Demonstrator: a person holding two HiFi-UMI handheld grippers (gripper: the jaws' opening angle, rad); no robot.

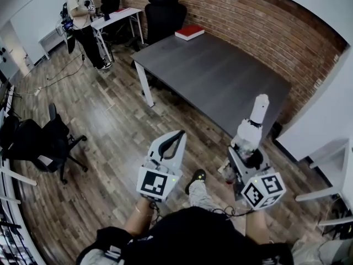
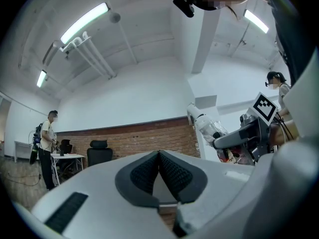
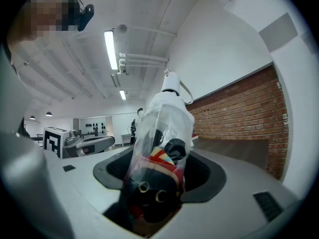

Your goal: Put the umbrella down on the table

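**Umbrella in our right grip, bench ahead of its tip**

On the left, our left gripper (image 1: 175, 138) points level over the wooden floor (image 1: 110, 126). Its fingers (image 2: 142, 171) are pressed together with nothing between them, so that hand is free.

To its right, our right gripper (image 1: 242, 150) has the umbrella (image 1: 252, 127). It is folded and wrapped in a clear plastic sleeve (image 3: 147, 128). Our right fingers (image 3: 207, 176) stand wide around its dark, bundled end and grip it. Its long axis runs straight out along the fingers, so the white end leads.

That axis points at the dark bench (image 1: 215, 76), which lies ahead of the fingers. In the head view its near edge is close to the umbrella's white end. From that steep angle we cannot say for sure whether the tip is already over the bench top or short of it. A red book (image 1: 189, 32) lies at the far end, well apart from our line.

We judge that the right hand, the nearer and loaded one, has to carry the umbrella forward past the edge and lay it down lengthwise. The left hand need not help.
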